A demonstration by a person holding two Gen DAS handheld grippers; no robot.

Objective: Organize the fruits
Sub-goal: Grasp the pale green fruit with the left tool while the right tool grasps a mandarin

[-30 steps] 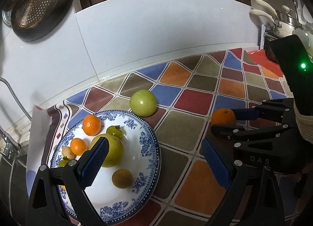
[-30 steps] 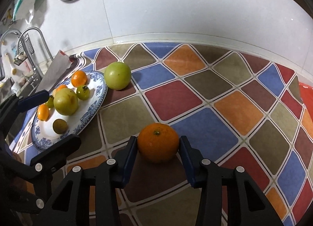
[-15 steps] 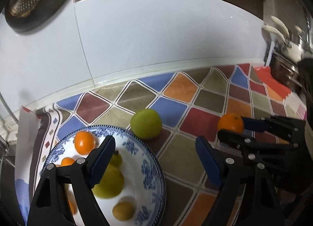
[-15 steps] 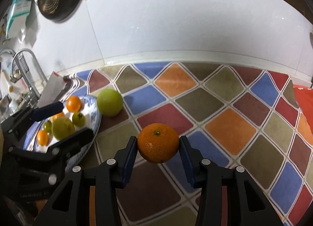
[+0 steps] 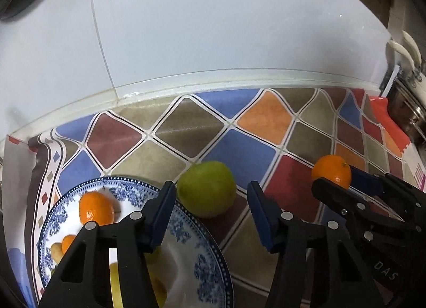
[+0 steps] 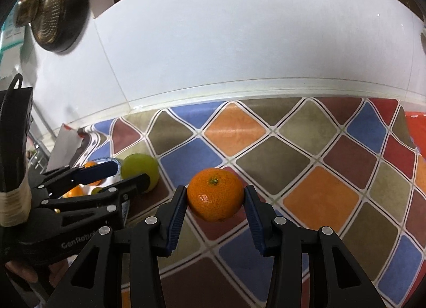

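My right gripper (image 6: 215, 198) is shut on an orange mandarin (image 6: 215, 194) and holds it above the patterned mat; the mandarin also shows in the left wrist view (image 5: 331, 171). My left gripper (image 5: 211, 206) is open, its fingers on either side of a large green fruit (image 5: 207, 188) that lies on the mat beside the blue-and-white plate (image 5: 210, 262). The green fruit also shows in the right wrist view (image 6: 139, 168). The plate holds an orange (image 5: 96, 208) and several smaller fruits, partly hidden by my left fingers.
A colourful diamond-patterned mat (image 5: 239, 145) covers the counter, with a white tiled wall (image 5: 213, 28) behind it. A dark strainer (image 6: 53, 7) hangs on the wall at upper left. Pot handles (image 5: 407, 49) and a red cloth (image 5: 383, 116) are at the right.
My right gripper has lifted the mandarin off the mat. My left gripper has moved forward from over the plate, bringing its fingers to either side of the green fruit.
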